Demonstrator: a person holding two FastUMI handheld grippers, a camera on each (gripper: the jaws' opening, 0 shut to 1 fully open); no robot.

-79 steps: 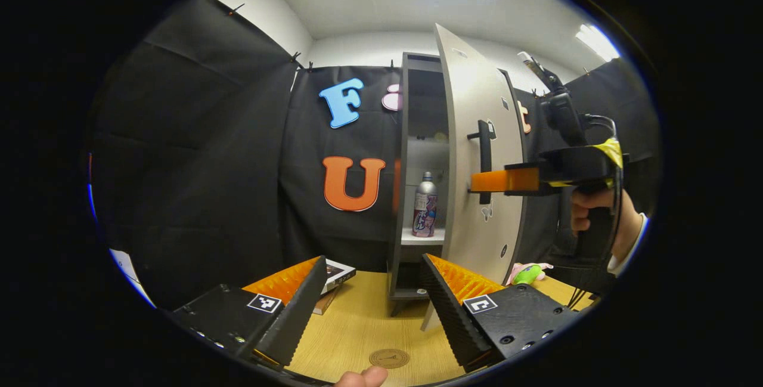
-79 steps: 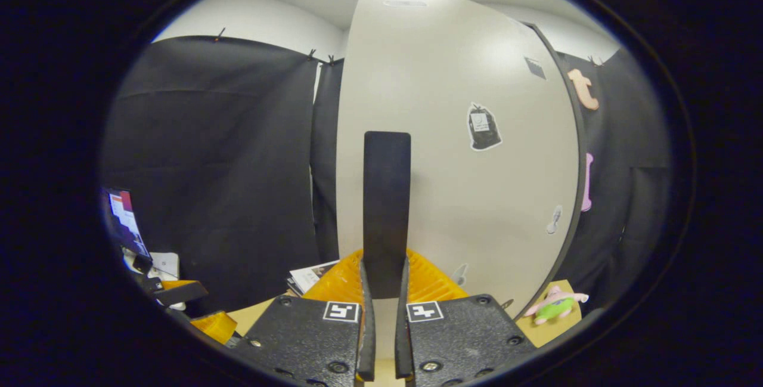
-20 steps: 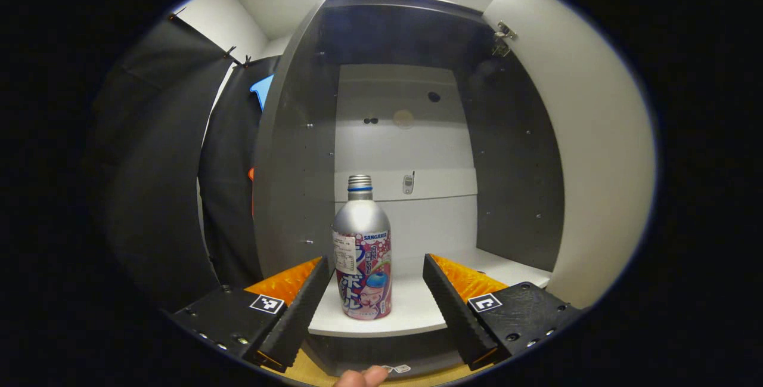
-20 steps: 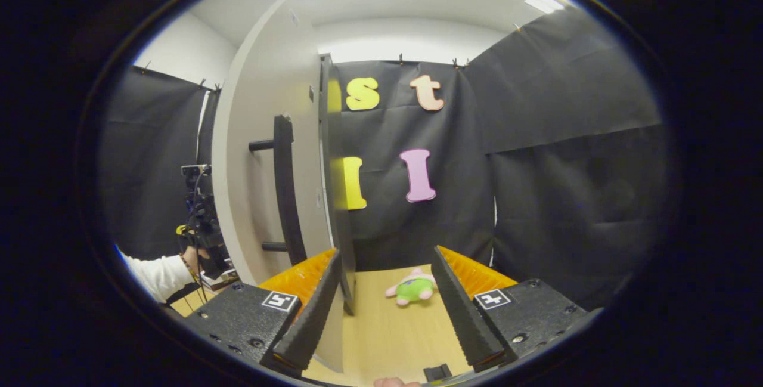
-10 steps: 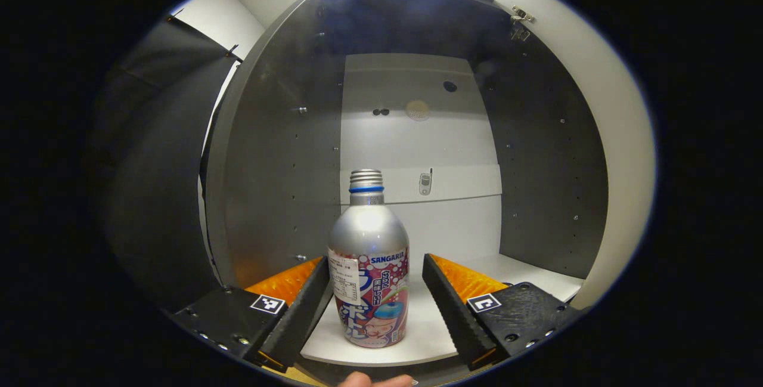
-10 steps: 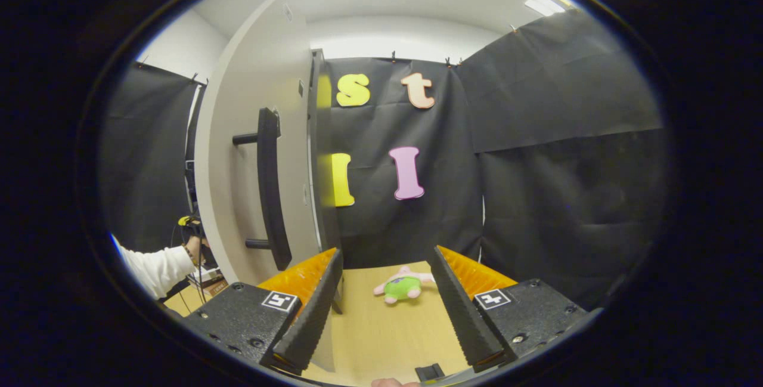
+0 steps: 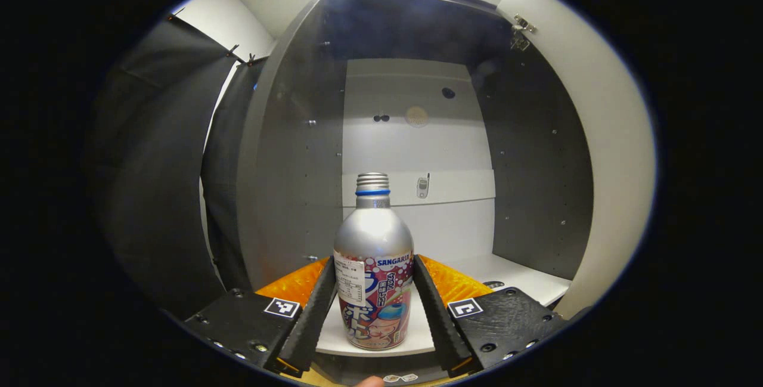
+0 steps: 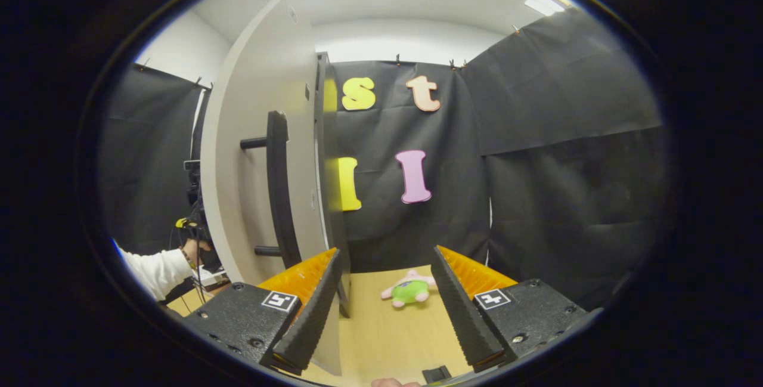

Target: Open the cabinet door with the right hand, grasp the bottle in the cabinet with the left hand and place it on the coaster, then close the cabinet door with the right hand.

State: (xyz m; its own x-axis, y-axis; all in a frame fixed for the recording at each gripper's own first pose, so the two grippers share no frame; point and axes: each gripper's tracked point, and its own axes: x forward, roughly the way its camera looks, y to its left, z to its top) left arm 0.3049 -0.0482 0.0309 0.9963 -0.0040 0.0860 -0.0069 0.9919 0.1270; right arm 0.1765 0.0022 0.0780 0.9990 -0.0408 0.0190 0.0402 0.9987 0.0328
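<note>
While the left gripper (image 7: 372, 309) clasps the bottle (image 7: 374, 274) upright on the cabinet (image 7: 298, 166) shelf (image 7: 512, 271), the door (image 8: 256, 154) and its handle (image 8: 279, 190) stand left of the right gripper (image 8: 384, 309), fingers spread, toy (image 8: 410, 289) lying on the table (image 8: 387, 333).

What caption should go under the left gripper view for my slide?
Left tool closed on the silver bottle, standing upright on the white shelf inside the open cabinet.
</note>
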